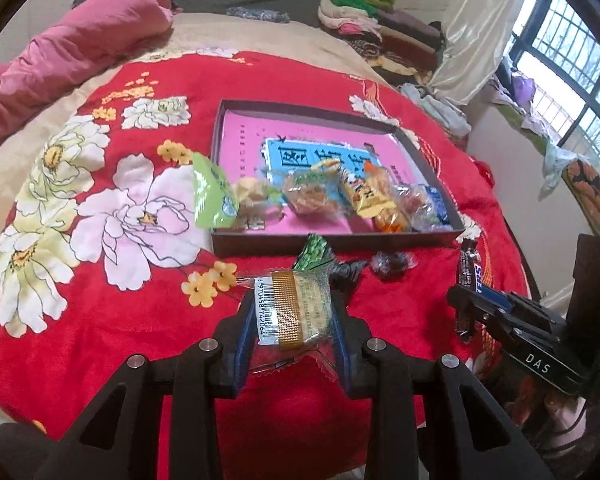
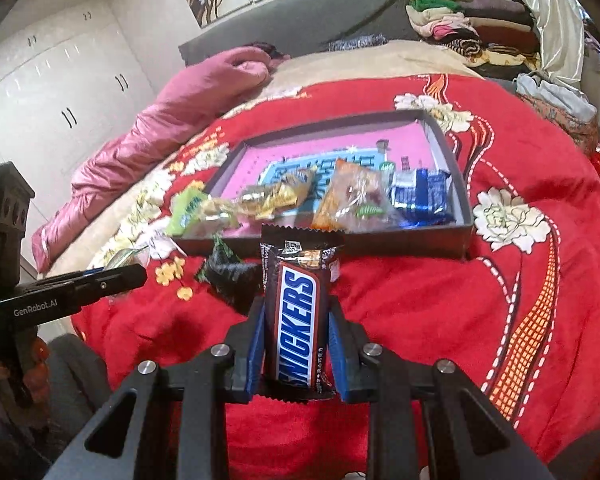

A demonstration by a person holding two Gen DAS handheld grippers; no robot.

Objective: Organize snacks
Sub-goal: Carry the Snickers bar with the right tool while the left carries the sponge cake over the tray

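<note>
Nearest in each wrist view is a loaded claw. The left claw (image 1: 294,316) is closed on a clear-wrapped pastry (image 1: 296,310), barcode side showing, held just short of the near wall of the dark tray (image 1: 332,242). The right claw (image 2: 296,320) pinches a Snickers bar (image 2: 298,320) upright between its blue pads, also on the near side of the tray and seemingly lifted off the red floral blanket (image 2: 420,300).

Between the claws and the tray, a few sweets lie loose on the blanket against the tray's near wall: a dark-wrapped candy (image 1: 392,264) and a green-and-black packet (image 1: 314,254).

Inside the tray, along its near wall, sit a yellow snack pack (image 1: 360,192), clear-wrapped cookies (image 1: 308,196) and a blue packet (image 2: 420,196) in its right near corner. A light green pouch (image 1: 212,192) hangs over the tray's left near corner, half in, half out. The far half of the tray shows only its pink printed floor.

The step in hand looks like carrying both snacks to the tray, with collection roughly midway. Next, each claw likely needs to pass over the near wall, lower to a free spot beyond the pile, and spread its jaws. The Snickers bar would best be tipped flat first, or it may topple onto the others.
</note>
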